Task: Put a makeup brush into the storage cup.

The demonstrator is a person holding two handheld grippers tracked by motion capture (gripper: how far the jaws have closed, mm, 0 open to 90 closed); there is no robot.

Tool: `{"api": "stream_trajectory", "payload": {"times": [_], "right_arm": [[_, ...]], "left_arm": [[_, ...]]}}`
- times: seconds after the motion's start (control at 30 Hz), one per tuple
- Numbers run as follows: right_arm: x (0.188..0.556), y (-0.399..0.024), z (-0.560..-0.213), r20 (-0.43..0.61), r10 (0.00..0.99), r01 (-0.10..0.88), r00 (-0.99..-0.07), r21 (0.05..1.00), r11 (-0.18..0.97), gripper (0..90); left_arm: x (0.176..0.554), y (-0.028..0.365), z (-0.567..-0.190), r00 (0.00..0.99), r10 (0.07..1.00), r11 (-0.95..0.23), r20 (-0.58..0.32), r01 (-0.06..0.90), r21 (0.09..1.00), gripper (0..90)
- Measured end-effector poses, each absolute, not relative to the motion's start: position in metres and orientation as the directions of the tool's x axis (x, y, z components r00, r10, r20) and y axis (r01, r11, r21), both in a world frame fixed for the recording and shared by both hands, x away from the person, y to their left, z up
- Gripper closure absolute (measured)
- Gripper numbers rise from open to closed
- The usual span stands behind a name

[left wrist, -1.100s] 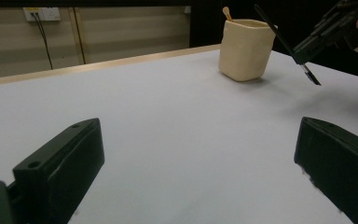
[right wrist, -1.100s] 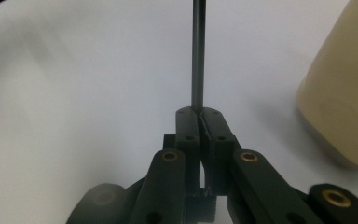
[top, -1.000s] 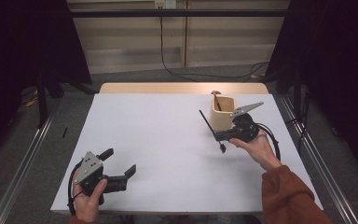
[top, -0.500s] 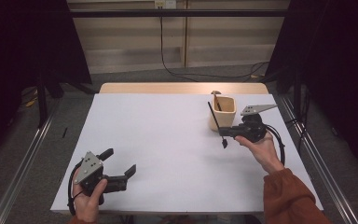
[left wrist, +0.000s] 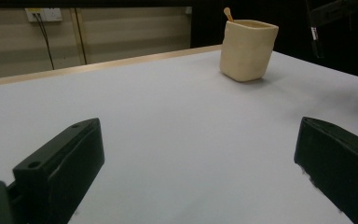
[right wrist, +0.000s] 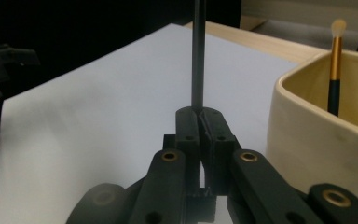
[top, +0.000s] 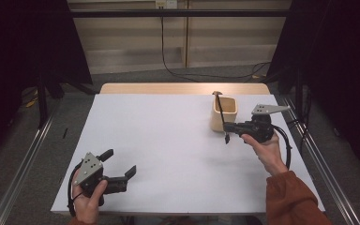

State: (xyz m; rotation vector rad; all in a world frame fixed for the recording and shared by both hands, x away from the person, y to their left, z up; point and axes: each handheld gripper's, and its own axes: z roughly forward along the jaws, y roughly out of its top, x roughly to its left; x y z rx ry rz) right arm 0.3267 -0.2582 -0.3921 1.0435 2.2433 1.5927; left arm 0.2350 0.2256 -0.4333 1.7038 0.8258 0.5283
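Right tongs (top: 227, 127) are clenched on a thin black stick (top: 221, 112), which stands almost upright just beside the cup (top: 224, 114), at its near side. Left tongs (top: 120, 174) are released and hold nothing, low over the tabletop (top: 168, 140). To do this step well, I think the stick's lower end must clear the rim, then go straight down inside. I count one cup, one held stick, one gold-handled brush (right wrist: 334, 70) already in the cup, two tongs.
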Motion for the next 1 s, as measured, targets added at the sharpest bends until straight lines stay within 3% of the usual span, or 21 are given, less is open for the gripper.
{"api": "stream_trajectory", "payload": {"times": [0.17,1.0], "right_arm": [[0.321,-0.259,-0.385,0.214,0.630,0.389,-0.747,0.908,0.153,86.1],[0.304,-0.228,-0.378,0.211,0.506,0.376,-0.836,0.892,0.250,86.1]], "left_arm": [[0.234,0.226,-0.433,0.655,0.752,-0.140,-0.065,0.254,0.957,1.6],[0.234,0.226,-0.433,0.671,0.738,-0.136,-0.068,0.247,0.960,1.5]]}}
